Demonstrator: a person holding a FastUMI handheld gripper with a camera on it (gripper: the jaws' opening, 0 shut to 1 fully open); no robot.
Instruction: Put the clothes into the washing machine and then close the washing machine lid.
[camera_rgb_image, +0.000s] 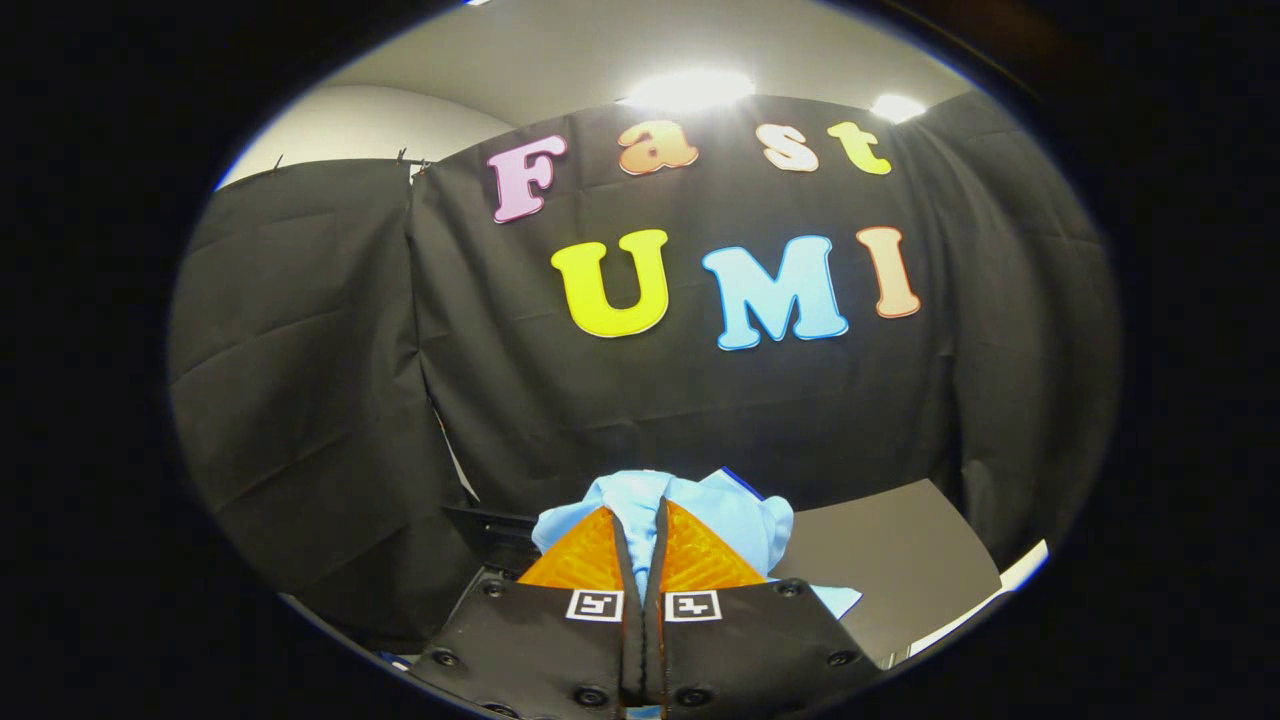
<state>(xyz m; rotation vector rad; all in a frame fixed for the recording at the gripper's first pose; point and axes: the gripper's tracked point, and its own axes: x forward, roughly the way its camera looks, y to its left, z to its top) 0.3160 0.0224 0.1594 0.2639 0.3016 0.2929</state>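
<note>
A light blue piece of clothing (735, 520) is bunched up around my fingers and hangs between them, lifted off the surface. My gripper (640, 525) is shut on it, both fingers pressed together with a fold of the cloth pinched in the narrow gap. More of the cloth spills out to the right of the fingers and trails down behind them. The rest of the garment is hidden by the fingers.
A grey flat surface (900, 560) lies beyond the fingers to the right, with a white edge (1000, 590) at its far side. A dark object (490, 535) sits just left of the cloth. The black booth cloth stands close ahead.
</note>
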